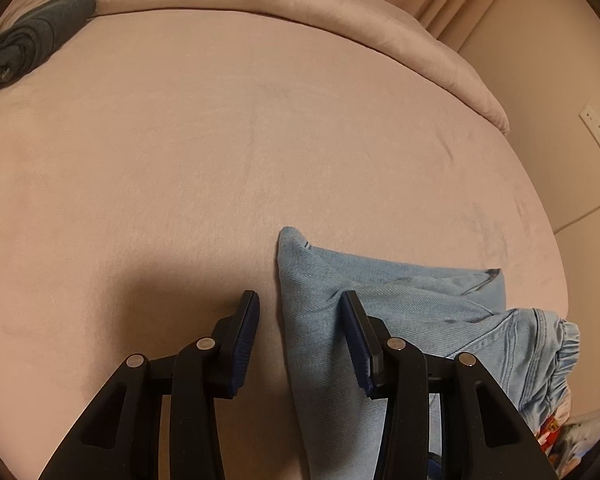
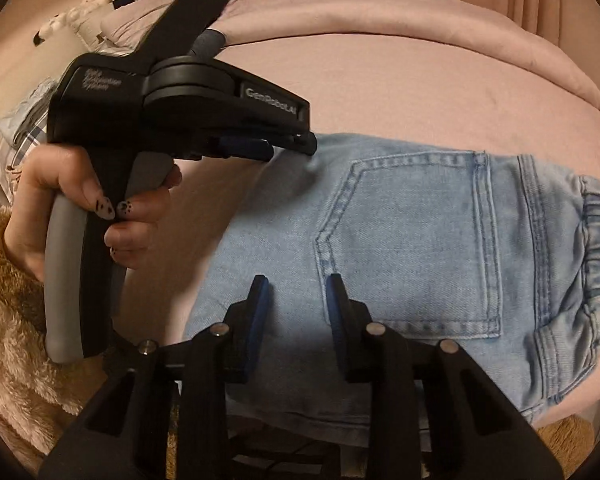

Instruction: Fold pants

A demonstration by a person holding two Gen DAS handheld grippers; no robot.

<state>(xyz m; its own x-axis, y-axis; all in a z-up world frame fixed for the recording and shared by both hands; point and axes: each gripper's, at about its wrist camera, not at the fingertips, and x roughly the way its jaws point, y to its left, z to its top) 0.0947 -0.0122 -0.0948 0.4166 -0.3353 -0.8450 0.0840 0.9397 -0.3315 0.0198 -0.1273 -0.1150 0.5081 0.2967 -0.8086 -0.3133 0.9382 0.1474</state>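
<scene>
One pair of jeans point(image 2: 400, 232) lies on the bed point(image 1: 220, 140). Two grippers tilt downward: left gripper point(image 1: 300, 304) at its 9 o'clock edge, released; right gripper point(image 2: 296, 284) above the denim, also grasping nothing.

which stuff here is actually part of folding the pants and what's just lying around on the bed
Part of the job:
- light blue denim pants, folded on the pink bed sheet
- left gripper
- right gripper

Just lying about:
- dark grey crumpled garment
- pink folded blanket
- plaid cloth
</scene>
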